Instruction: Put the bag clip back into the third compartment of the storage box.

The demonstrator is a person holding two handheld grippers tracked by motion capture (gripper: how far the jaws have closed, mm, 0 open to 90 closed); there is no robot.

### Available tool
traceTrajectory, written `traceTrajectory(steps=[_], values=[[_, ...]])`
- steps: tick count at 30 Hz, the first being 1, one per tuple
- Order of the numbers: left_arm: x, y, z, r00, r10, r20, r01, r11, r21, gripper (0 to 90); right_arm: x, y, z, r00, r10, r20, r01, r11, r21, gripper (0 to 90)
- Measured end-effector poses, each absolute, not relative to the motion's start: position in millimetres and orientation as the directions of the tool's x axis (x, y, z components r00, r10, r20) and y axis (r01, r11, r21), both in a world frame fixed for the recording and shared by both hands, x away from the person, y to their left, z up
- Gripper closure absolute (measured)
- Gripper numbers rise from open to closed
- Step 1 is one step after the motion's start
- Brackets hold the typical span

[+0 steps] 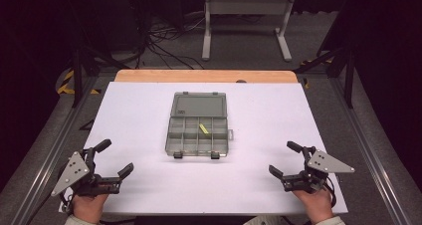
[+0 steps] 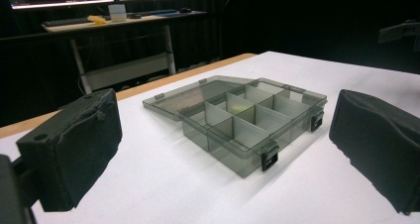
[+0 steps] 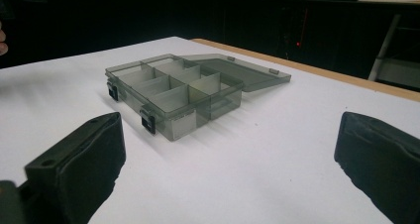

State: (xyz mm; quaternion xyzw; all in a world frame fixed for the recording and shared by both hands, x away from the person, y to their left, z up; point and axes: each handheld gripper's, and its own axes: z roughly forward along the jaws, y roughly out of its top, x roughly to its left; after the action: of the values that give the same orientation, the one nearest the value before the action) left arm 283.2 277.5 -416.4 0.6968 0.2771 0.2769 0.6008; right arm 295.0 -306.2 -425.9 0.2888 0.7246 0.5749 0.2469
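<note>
Grey compartment box [image 1: 198,130] sits mid white surface [image 1: 139,110], lid [image 1: 199,105] flipped open flat toward the far edge. Small yellow piece [image 1: 203,129] lies in a middle compartment of the far row. Left tool [image 1: 114,159] near the front left corner, jaws wide apart, holding nothing. Right tool [image 1: 282,159] near the front right corner, also wide apart and empty. Both well apart from the box.

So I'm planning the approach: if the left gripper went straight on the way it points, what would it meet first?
Probably the organizer box, at its near corner by a black latch. The left gripper is open, with bare white table before the box.
</note>
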Motion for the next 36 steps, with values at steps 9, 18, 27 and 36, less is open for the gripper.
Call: traceTrajectory(steps=[9, 18, 27, 36], values=[[287, 281, -420, 0.698, 0.714, 0.049, 0.062, -0.128, 0.99, 0.3, 296, -306, -438, -0.713, 0.701, 0.008, 0.182, 0.174, 0.968, 0.6], [289, 280, -423, 0.708, 0.705, 0.046, 0.068, -0.133, 0.989, 0.2, 298, -299, -449, -0.698, 0.715, 0.04, 0.249, 0.189, 0.95, 0.5], [292, 281, -424, 0.715, 0.698, 0.037, 0.084, -0.138, 0.987, 0.2, 299, -301, -450, -0.678, 0.734, 0.04, 0.254, 0.183, 0.95, 0.5], [292, 281, -424, 0.715, 0.698, 0.026, 0.091, -0.13, 0.987, 0.2, 299, -301, -449, -0.678, 0.734, 0.041, 0.26, 0.187, 0.947, 0.5]])
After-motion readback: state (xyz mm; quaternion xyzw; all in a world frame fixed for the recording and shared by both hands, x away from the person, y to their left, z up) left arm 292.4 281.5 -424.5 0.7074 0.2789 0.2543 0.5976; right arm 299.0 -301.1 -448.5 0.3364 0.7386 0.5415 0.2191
